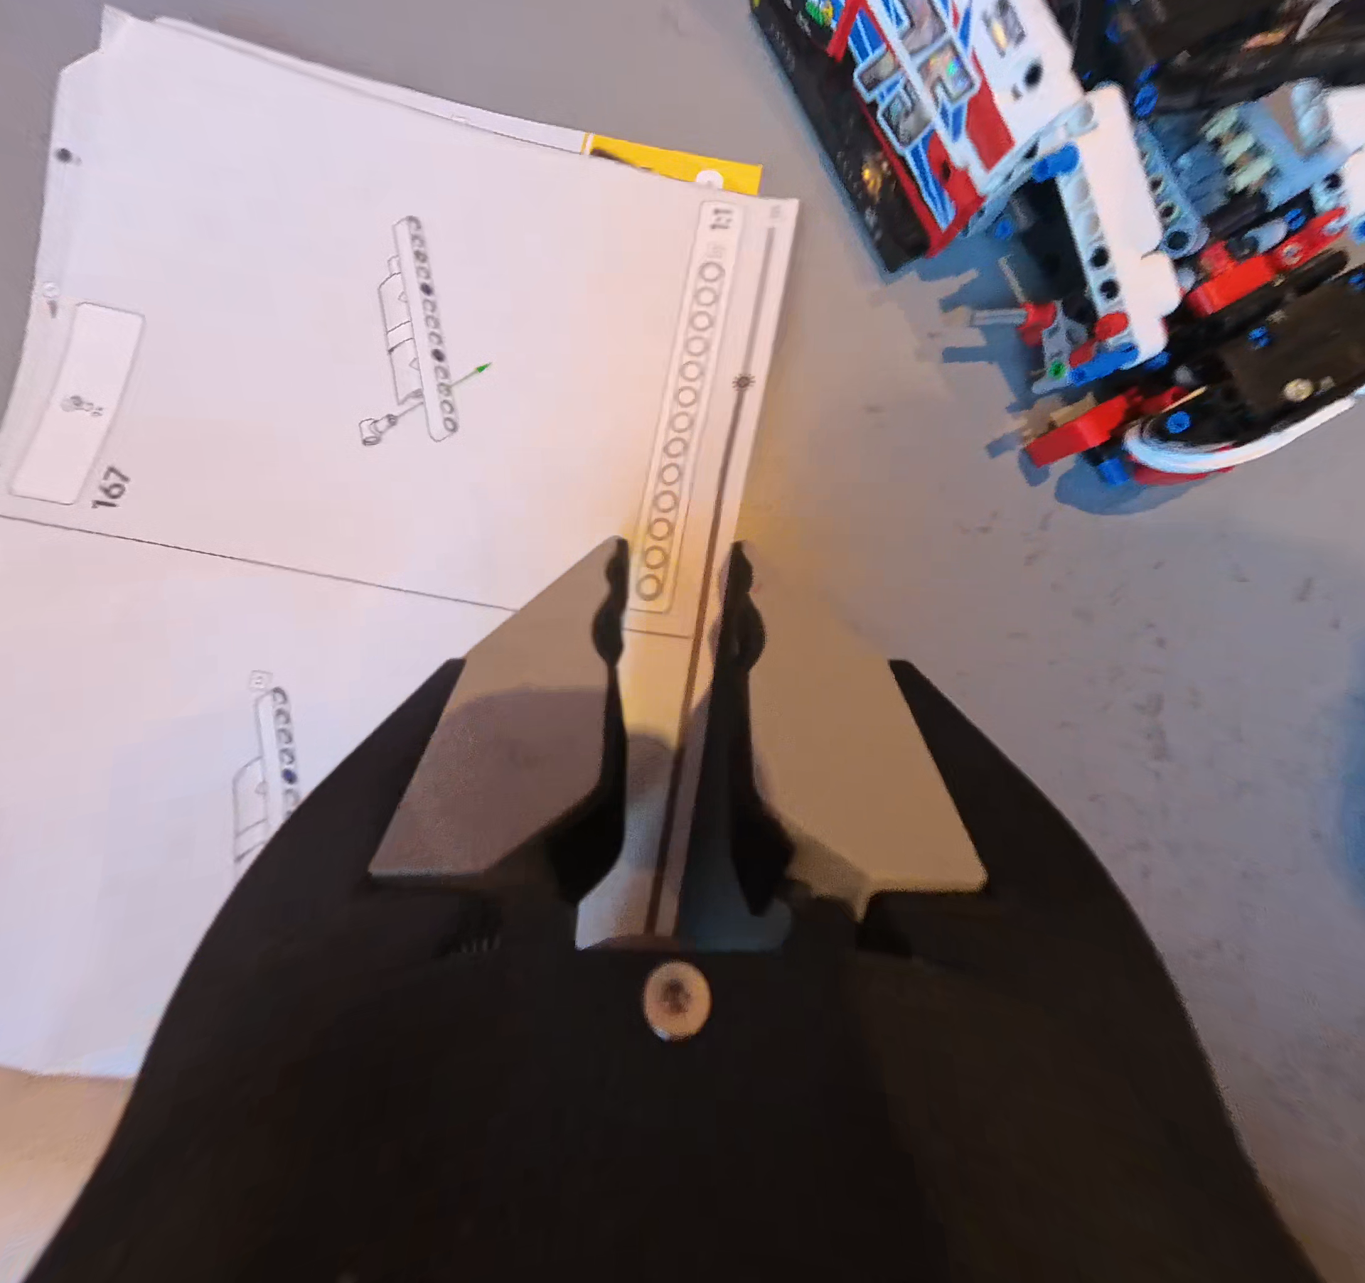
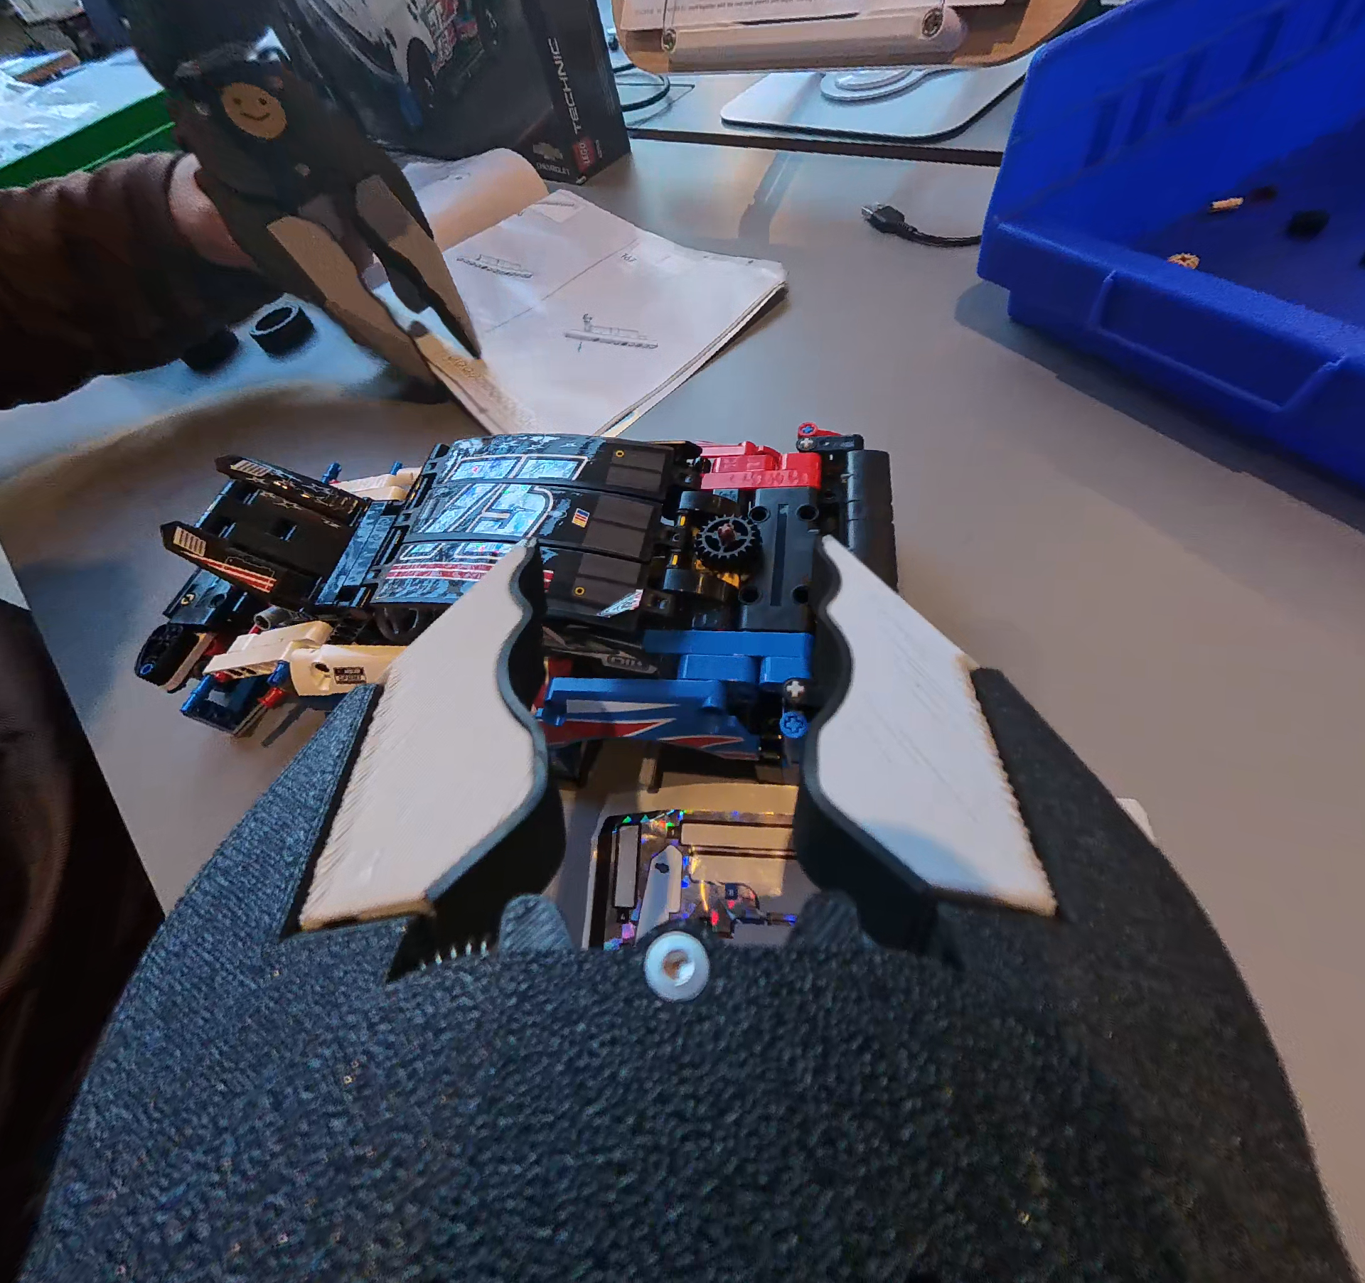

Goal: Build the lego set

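Tool on the left, black with grey finger plates, is tipping down onto the near edge of the open instruction booklet, its jaws nearly together with a thin gap between them. From its own wrist view the tool is straddling the page edge, so it is probably pinching or lifting a page to turn it; whether paper is actually gripped cannot be told. A person's sleeve is reaching in behind it. Two small black rings are lying on the grey counter just beside that tool.

Moving right, the half-built lego car, black, blue, red and white with shiny stickers, is resting on the counter just in front of the booklet. The right tool is hovering close over the car's near end, jaws spread wide and gripping nothing, likely waiting to steady or pick up the model once the step is read. The set's box is standing behind the booklet. Farther right, a blue parts bin is sitting well apart, holding a few small pieces.
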### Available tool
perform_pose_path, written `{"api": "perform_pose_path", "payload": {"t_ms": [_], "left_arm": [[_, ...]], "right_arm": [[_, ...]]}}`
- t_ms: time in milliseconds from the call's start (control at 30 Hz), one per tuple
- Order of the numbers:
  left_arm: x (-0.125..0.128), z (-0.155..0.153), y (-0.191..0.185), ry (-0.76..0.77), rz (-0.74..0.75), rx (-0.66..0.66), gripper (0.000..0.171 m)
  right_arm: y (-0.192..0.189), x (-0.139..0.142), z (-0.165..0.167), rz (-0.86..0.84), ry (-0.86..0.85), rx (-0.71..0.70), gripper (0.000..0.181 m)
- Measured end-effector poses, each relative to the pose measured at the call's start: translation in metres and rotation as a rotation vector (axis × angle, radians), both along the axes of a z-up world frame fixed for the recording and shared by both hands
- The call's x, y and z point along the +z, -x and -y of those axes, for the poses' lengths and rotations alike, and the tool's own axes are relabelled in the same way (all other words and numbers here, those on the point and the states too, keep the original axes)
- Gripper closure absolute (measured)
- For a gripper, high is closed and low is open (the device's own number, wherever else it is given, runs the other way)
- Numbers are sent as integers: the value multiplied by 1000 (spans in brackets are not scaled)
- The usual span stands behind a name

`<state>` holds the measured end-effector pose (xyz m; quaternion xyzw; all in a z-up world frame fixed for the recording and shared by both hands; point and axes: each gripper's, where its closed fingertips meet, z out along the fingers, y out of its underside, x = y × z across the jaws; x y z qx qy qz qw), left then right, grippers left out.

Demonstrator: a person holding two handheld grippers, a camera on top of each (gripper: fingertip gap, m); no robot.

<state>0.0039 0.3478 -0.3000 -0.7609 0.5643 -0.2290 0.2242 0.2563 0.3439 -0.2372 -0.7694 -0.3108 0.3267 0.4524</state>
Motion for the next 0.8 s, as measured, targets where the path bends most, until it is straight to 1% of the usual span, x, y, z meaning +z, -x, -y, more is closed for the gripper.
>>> {"api": "perform_pose_path", "payload": {"t_ms": [33,100,200,367,433,600,800], "left_arm": [[3,-1,0,17,30,11,155],[7,-4,1,62,77,44,164],[6,-7,5,141,118,92,171],[8,-7,6,255,202,141,171],[7,-5,6,262,194,135,170],[-6,-1,6,247,113,105,165],[-7,-2,6,251,108,108,166]], "right_arm": [[0,0,1,-4,1,1,110],[1,0,2,-6,2,0,111],[1,0,4,-1,4,2,111],[0,0,8,7,2,6,111],[0,1,9,7,2,4,111],[0,2,11,3,-3,2,112],[-1,2,13,8,-4,1,112]]}}
